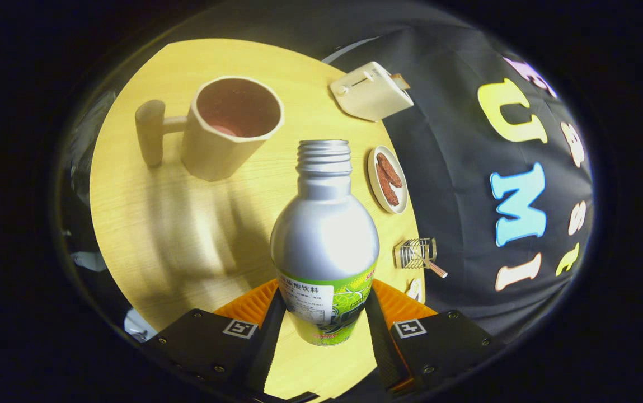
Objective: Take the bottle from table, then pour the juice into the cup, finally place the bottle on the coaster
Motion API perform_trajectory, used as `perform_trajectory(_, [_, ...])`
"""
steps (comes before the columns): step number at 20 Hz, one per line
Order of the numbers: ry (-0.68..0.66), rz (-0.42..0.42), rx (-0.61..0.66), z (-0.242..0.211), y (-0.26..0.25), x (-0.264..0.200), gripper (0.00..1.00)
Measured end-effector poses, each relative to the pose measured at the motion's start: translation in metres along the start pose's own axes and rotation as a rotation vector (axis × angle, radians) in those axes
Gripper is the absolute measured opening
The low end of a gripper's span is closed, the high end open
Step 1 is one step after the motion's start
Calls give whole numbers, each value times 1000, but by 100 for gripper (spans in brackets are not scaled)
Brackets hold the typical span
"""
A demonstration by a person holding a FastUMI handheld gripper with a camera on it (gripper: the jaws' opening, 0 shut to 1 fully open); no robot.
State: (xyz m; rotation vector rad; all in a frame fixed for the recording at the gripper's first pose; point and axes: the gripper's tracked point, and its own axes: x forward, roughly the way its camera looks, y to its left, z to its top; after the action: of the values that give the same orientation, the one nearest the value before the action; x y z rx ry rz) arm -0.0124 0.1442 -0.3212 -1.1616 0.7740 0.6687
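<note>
A silver bottle [324,235] with a green label and an uncapped threaded neck stands between my two fingers, held off the wooden table [148,224]. My gripper [325,313] is shut on the bottle, both pads pressing its lower labelled part. Beyond the bottle's neck and to the left stands a beige cup [231,126] with a side handle; its inside looks dark reddish. The whole view is tilted, so the table slants.
A cream toaster [370,90] sits at the table's far edge. A small plate [387,179] with brown pieces lies right of the bottle's neck. A small wire rack [415,253] stands near the right finger.
</note>
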Motion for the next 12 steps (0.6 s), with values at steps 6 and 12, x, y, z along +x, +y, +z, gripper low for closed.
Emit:
perform_trajectory(6, [-82,96,298,2,-1,2,74])
perform_trajectory(12, [-224,163,546,24,-14,8,74])
